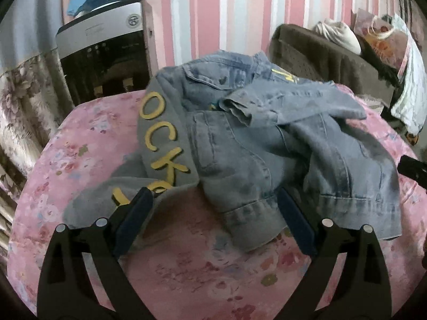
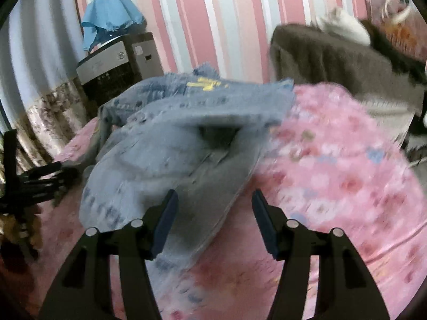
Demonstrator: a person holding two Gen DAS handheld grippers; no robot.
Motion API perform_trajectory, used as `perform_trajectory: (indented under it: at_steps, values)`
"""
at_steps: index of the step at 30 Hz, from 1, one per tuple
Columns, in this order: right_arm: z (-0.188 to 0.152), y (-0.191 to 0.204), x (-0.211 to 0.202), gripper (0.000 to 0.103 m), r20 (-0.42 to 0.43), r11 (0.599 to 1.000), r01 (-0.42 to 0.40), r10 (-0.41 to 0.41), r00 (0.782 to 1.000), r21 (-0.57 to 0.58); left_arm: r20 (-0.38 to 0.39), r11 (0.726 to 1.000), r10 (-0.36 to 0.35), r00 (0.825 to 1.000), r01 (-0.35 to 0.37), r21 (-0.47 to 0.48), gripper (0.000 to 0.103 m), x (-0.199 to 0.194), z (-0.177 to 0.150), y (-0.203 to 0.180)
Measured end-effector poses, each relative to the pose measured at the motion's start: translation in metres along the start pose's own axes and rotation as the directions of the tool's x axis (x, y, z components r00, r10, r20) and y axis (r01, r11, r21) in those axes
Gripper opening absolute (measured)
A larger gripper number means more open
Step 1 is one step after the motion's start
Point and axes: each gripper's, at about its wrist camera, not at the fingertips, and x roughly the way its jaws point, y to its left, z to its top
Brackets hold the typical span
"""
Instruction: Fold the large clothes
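Observation:
A blue-grey denim jacket [image 1: 256, 144] with yellow letters on one sleeve lies crumpled on a pink floral bedspread [image 1: 80, 144]. My left gripper [image 1: 213, 194] is open just above the jacket's near hem and lettered sleeve, holding nothing. In the right wrist view the jacket [image 2: 170, 160] is blurred. My right gripper [image 2: 213, 197] is open over its near right edge, empty. The right gripper's black tip [image 1: 412, 170] shows at the right edge of the left wrist view. The left gripper [image 2: 34, 181] shows at the far left of the right wrist view.
A water dispenser [image 1: 106, 53] with a blue cloth [image 2: 112, 16] on top stands behind the bed at the left. A brown chair [image 1: 328, 61] piled with clothes stands at the back right. A striped pink wall [image 1: 226, 13] is behind. Floral curtains [image 1: 21, 112] hang at the left.

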Motion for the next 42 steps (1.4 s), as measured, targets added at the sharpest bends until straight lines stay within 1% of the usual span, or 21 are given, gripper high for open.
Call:
perform_trajectory:
  at_steps: [2,3,5,7,9,10,11,13,14,16,18,20,22,23,24,28,34,37,40,41,42]
  values:
    - [-0.005,0.001,0.005,0.059,-0.015,1.000,-0.017,0.017,1.000,0.018,-0.027,1.000,-0.010,1.000,0.010,0.007,0.091,0.013,-0.001,-0.007]
    - [-0.006,0.001,0.007,0.058,-0.019,0.999,-0.033,0.033,0.999,0.027,-0.042,1.000,-0.028,0.999,0.028,0.004,0.085,0.017,-0.001,-0.009]
    - [-0.007,0.005,0.015,0.053,-0.040,0.998,-0.058,0.060,0.997,0.034,-0.106,0.994,-0.113,0.988,0.112,-0.019,0.069,0.035,-0.001,-0.014]
    - [-0.008,0.011,0.026,0.037,-0.076,0.996,-0.082,0.083,0.994,0.025,-0.143,0.994,-0.109,0.984,0.106,-0.029,0.066,0.049,-0.002,-0.017]
    - [-0.010,0.014,0.035,0.008,-0.086,0.994,-0.107,0.108,0.990,0.015,-0.150,0.994,-0.106,0.983,0.102,-0.031,0.064,0.055,-0.002,-0.018]
    - [-0.010,0.016,0.035,0.005,-0.070,0.996,-0.086,0.085,0.994,-0.011,-0.145,0.994,-0.108,0.983,0.104,-0.034,0.063,0.054,-0.002,-0.017]
    - [-0.008,0.016,0.033,0.003,-0.045,0.998,-0.050,0.048,0.998,-0.041,-0.139,0.994,-0.109,0.984,0.105,-0.036,0.058,0.053,-0.001,-0.016]
    - [-0.001,0.013,0.020,0.003,0.023,0.994,0.061,-0.059,0.998,-0.093,-0.130,0.992,-0.118,0.984,0.113,-0.051,0.052,0.050,0.000,-0.012]
    - [0.005,0.011,0.009,0.003,0.094,0.965,0.210,-0.197,0.976,-0.157,-0.134,0.989,-0.138,0.981,0.129,-0.069,0.052,0.050,0.001,-0.008]
    - [0.016,-0.003,0.000,0.003,0.122,0.929,0.327,-0.309,0.943,-0.175,-0.140,0.986,-0.151,0.979,0.141,-0.085,0.052,0.050,0.004,-0.005]
    - [0.027,-0.035,-0.004,0.003,0.088,0.950,0.298,-0.290,0.953,-0.096,-0.141,0.988,-0.141,0.980,0.131,-0.076,0.052,0.053,0.007,-0.009]
    - [0.028,-0.039,-0.001,0.003,0.077,0.951,0.291,-0.284,0.956,-0.108,-0.134,0.992,-0.124,0.983,0.117,-0.054,0.052,0.055,0.011,-0.015]
    - [0.026,-0.032,0.004,0.003,0.076,0.945,0.292,-0.284,0.956,-0.144,-0.113,0.994,-0.113,0.987,0.112,-0.016,0.031,0.055,0.017,-0.023]
    - [0.025,-0.029,0.003,0.003,0.080,0.947,0.286,-0.276,0.958,-0.148,-0.113,0.992,-0.129,0.985,0.129,-0.008,0.015,0.054,0.020,-0.026]
    - [0.025,-0.027,0.000,0.003,0.085,0.951,0.274,-0.264,0.961,-0.144,-0.111,0.991,-0.135,0.985,0.135,-0.005,0.013,0.050,0.023,-0.028]
    - [0.026,-0.021,-0.025,0.003,0.119,0.960,0.239,-0.223,0.968,-0.146,-0.021,0.994,-0.094,0.995,0.095,0.051,0.010,0.006,0.026,-0.027]
    - [0.032,0.001,-0.082,0.003,0.214,0.954,0.233,-0.192,0.958,-0.188,0.065,0.988,-0.147,0.987,0.150,-0.036,0.010,-0.088,0.021,0.033]
    - [0.024,0.015,-0.112,0.003,0.256,0.943,0.247,-0.188,0.948,-0.222,0.079,0.985,-0.165,0.983,0.168,-0.031,0.010,-0.127,-0.001,0.044]
    - [0.005,0.019,-0.136,0.000,0.292,0.914,0.333,-0.261,0.920,-0.233,0.056,0.990,-0.138,0.989,0.139,-0.016,0.010,-0.145,-0.040,0.040]
    - [-0.002,0.013,-0.140,0.000,0.275,0.918,0.332,-0.269,0.923,-0.216,0.037,0.991,-0.129,0.991,0.130,-0.023,0.010,-0.146,-0.057,0.040]
    - [-0.010,0.003,-0.139,0.000,0.233,0.932,0.308,-0.262,0.937,-0.192,0.020,0.991,-0.131,0.991,0.132,-0.031,0.011,-0.145,-0.068,0.042]
